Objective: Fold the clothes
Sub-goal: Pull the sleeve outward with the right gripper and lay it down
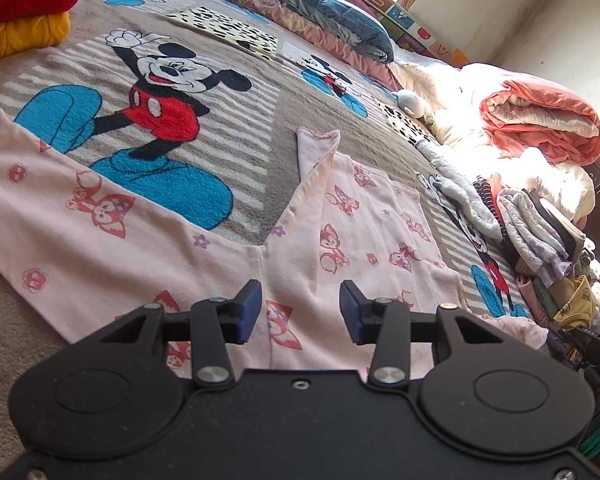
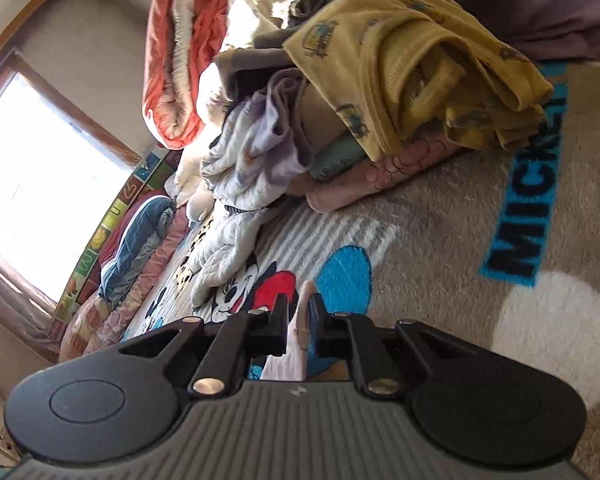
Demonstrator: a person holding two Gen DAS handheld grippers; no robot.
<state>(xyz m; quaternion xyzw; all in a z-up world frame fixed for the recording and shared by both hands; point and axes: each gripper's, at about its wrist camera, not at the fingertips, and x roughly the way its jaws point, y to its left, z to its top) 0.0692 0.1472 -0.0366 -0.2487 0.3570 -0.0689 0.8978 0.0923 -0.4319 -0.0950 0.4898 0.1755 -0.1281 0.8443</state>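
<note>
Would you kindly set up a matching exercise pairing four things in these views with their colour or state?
Things:
1. left gripper
2. right gripper
3. folded knit sweater under the red one
4. rolled quilt by the wall

States:
A. coral orange
B. jaws apart over the pink fox-print garment
C. mustard yellow
D. jaws closed on pale pink cloth

Pairs: 1-B, 2-D, 3-C, 4-A

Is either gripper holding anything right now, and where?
Right gripper pinches a pale pink cloth edge; left gripper is open, holding nothing.
</note>
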